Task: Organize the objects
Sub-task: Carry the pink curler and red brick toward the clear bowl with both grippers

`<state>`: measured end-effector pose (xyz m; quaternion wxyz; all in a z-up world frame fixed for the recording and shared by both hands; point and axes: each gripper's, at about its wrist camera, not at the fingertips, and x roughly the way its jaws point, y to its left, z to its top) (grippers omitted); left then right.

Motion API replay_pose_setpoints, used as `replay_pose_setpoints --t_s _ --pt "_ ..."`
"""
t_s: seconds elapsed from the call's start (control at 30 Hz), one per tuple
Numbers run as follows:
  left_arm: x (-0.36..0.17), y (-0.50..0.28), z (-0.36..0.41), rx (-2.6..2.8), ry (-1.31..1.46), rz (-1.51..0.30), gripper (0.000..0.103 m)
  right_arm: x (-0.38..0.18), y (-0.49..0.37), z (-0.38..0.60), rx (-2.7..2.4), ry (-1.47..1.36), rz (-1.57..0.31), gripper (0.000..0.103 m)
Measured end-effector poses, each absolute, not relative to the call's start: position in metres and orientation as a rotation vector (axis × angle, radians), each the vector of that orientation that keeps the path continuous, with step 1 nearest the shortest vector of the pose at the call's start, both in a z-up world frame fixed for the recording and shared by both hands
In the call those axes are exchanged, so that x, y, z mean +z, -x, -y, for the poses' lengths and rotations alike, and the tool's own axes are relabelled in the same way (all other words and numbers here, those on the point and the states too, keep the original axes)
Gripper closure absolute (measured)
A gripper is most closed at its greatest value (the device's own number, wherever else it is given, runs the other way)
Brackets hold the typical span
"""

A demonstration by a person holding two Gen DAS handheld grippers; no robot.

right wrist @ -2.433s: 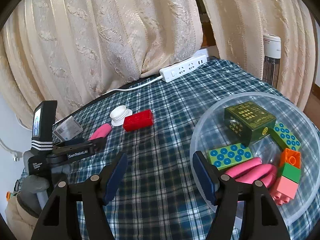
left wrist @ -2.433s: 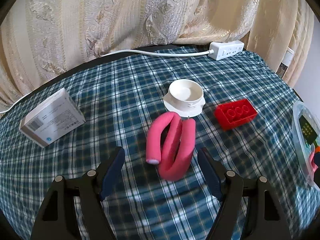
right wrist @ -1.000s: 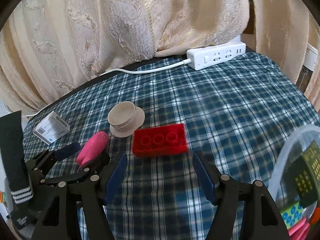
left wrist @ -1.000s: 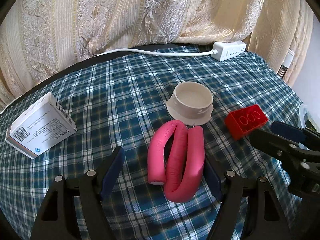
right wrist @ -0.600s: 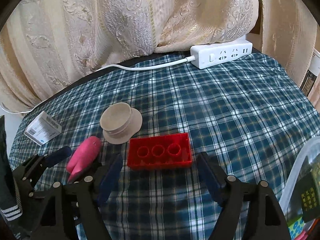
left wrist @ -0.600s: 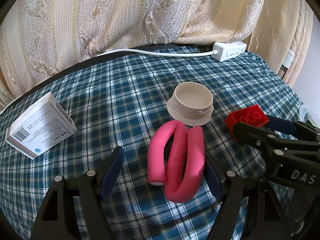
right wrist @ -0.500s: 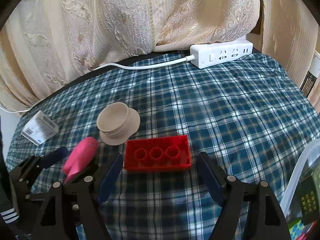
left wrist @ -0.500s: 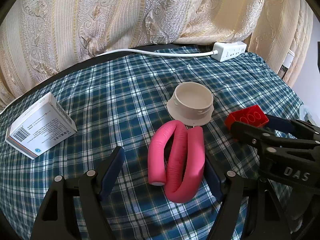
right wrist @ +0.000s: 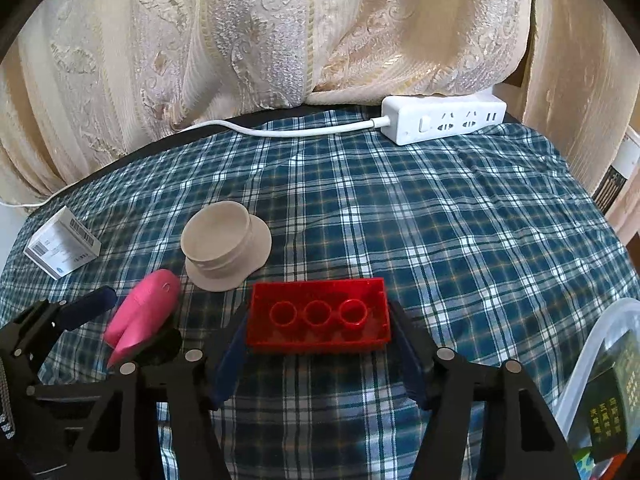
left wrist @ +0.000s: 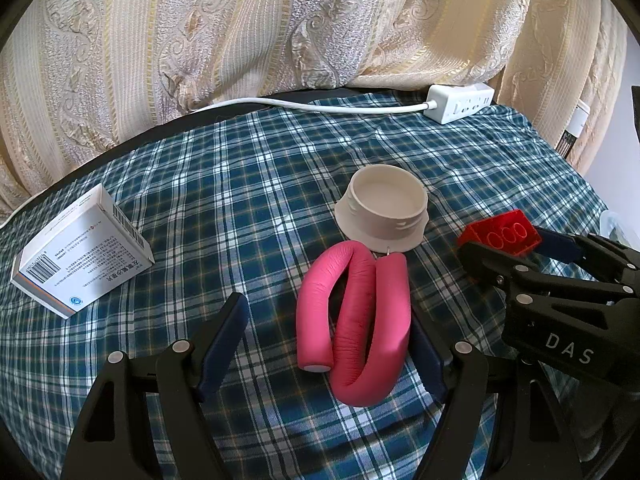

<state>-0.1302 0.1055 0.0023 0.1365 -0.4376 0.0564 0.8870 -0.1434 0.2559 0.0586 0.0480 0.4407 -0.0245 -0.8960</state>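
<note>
Red brick point(right wrist: 318, 314) first: it lies hollow side up on your checked cloth point(right wrist: 440, 232), right between the fingers of your right gripper point(right wrist: 318, 354). Those jaws are closing on it now, the blue pads point(right wrist: 230, 354) at its two short ends; whether they press yet is hard to call from this angle, but they look just about in contact. Over on your left, the bent pink foam roller point(left wrist: 354, 320) sits between the fingers of your left gripper point(left wrist: 328, 350). That gripper stands fairly wide, the right pad point(left wrist: 426, 360) close against the roller, the left pad point(left wrist: 224, 340) well apart from it, nothing gripped. Just beyond the roller, touching its far ends, you have the white cap point(left wrist: 384, 212), open side up. The brick lies beside the cap, to its right. Farther left lies the white box point(left wrist: 80, 256) with its barcode. At the back edge, the power strip point(right wrist: 442, 120) and its white cable point(right wrist: 280, 130) run before the curtain point(right wrist: 260, 40). At your far right, the rim of the clear tub point(right wrist: 592, 360) shows.
</note>
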Motion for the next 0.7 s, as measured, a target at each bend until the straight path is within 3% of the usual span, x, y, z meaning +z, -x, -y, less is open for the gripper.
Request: replay_pose_setpoints --t_s 0.4,0.7 --pt "0.002 0.129 -0.106 2.568 1.266 -0.162 0.027 0.065 0.123 -0.267 -2.754 -1.316 0.159 0.035" --pt "0.007 0.131 -0.105 2.565 1.243 -0.158 0.047 0.082 0.096 -0.27 -2.791 -1.239 0.181 0.035"
